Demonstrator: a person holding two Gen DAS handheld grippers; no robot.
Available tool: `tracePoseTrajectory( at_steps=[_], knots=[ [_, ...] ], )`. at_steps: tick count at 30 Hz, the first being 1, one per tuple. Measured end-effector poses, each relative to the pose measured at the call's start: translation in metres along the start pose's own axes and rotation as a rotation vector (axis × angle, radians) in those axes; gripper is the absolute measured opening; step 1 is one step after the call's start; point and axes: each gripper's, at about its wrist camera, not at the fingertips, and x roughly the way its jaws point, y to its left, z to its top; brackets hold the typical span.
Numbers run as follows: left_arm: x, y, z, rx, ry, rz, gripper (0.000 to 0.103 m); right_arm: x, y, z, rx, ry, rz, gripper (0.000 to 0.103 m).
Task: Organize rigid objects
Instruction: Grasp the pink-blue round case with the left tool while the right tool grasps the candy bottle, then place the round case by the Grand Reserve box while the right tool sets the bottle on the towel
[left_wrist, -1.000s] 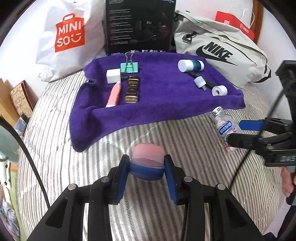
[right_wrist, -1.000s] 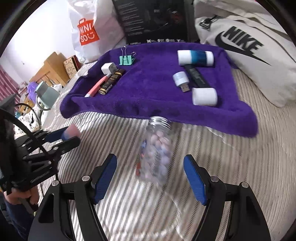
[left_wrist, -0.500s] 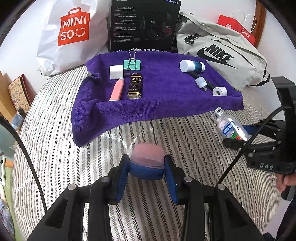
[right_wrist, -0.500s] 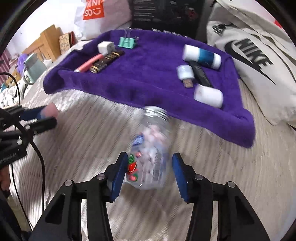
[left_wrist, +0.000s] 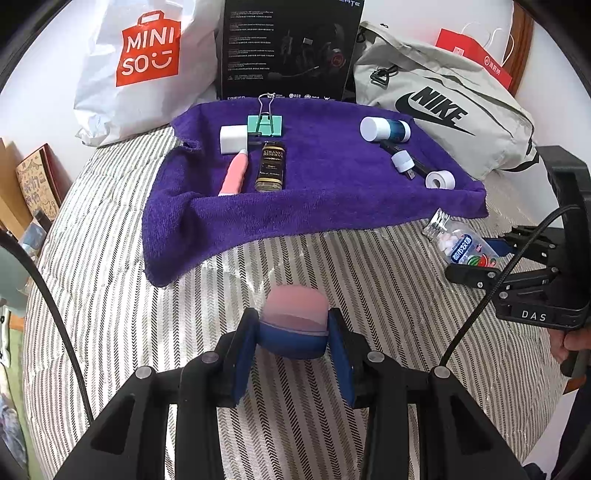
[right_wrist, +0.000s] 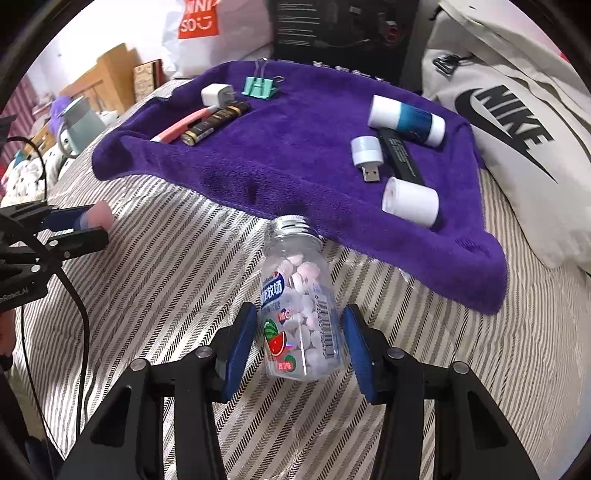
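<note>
A striped grey-and-white quilted bed cover (left_wrist: 129, 295) fills the room's foreground, and a purple terry towel (left_wrist: 325, 184) lies spread on it as the sorting ground, with a white charger block, a mint binder clip, a pink tube and a small dark bottle grouped at its left side, and a white-and-blue tube, a USB stick and a white roll at its right. The clear plastic bottle of pink and white candy tablets (right_wrist: 301, 306) lies on the cover just beside the towel's near hem, cap toward the towel. The right gripper (right_wrist: 301, 343) straddles its lower body with the blue pads on either side; a sliver of gap seems to remain at each pad, though the distortion makes that hard to call. The left gripper (left_wrist: 291, 338) is clamped on a small pink-topped, blue-bodied round container (left_wrist: 293, 321), held above the cover. To do this well, I'd say the right pads should close squarely across the bottle's straight wall, not the tapering shoulder, then lift level so it doesn't roll free
</note>
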Motion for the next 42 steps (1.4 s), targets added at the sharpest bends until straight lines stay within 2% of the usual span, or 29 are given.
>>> tracePoseTrajectory(
  at_steps=[2,11,16,24,29,42],
  knots=[
    [0.002,-0.002,0.000,0.004,0.005,0.001,0.036,0.002,0.001,0.003,-0.022,-0.004,0.009,0.042],
    [0.002,-0.003,0.000,0.019,0.014,0.008,0.036,-0.010,-0.002,-0.003,-0.024,-0.002,0.040,0.042],
    [0.008,-0.004,0.000,0.024,0.031,0.008,0.036,-0.006,-0.004,-0.012,-0.004,0.023,0.028,0.042],
    [0.011,-0.009,-0.001,0.044,0.039,0.031,0.036,-0.006,-0.001,-0.013,-0.030,-0.005,0.015,0.043],
    [0.010,-0.008,0.000,0.034,0.041,0.023,0.036,-0.009,-0.004,-0.015,-0.026,-0.001,0.036,0.041],
    [-0.018,-0.006,0.014,0.029,-0.017,0.009,0.036,-0.037,-0.019,-0.017,0.015,-0.046,0.066,0.041]
  ],
)
